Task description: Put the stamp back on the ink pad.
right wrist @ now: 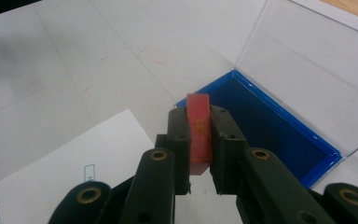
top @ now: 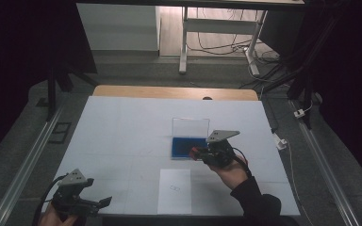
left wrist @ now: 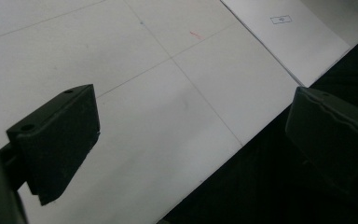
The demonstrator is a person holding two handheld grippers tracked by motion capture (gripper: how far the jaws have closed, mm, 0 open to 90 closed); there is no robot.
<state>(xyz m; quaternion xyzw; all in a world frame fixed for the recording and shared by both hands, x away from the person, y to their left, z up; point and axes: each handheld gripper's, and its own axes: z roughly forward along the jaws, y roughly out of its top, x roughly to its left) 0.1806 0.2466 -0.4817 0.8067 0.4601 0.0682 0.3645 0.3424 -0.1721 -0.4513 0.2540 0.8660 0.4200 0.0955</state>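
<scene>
My right claw (right wrist: 199, 140) is clamped on one small red block (right wrist: 199, 133): flat, rectangular, standing upright between the pads, with faint yellowish marks on its face, too small to read. Just ahead and to the right of it sits one blue tray (right wrist: 279, 130) with a clear lid (right wrist: 317, 70) standing open. One white sheet (right wrist: 74, 177) lies below-left with a small printed box, unreadable. Left claw (left wrist: 191, 140) jaws wide apart, holding nothing, over the table edge (left wrist: 205, 172).

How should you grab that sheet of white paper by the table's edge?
The paper lies flat, so nothing can be pinched from above. Best guess: come from the near side, where its edge meets the table edge, slide it slightly over, then grip that short near edge.
</scene>
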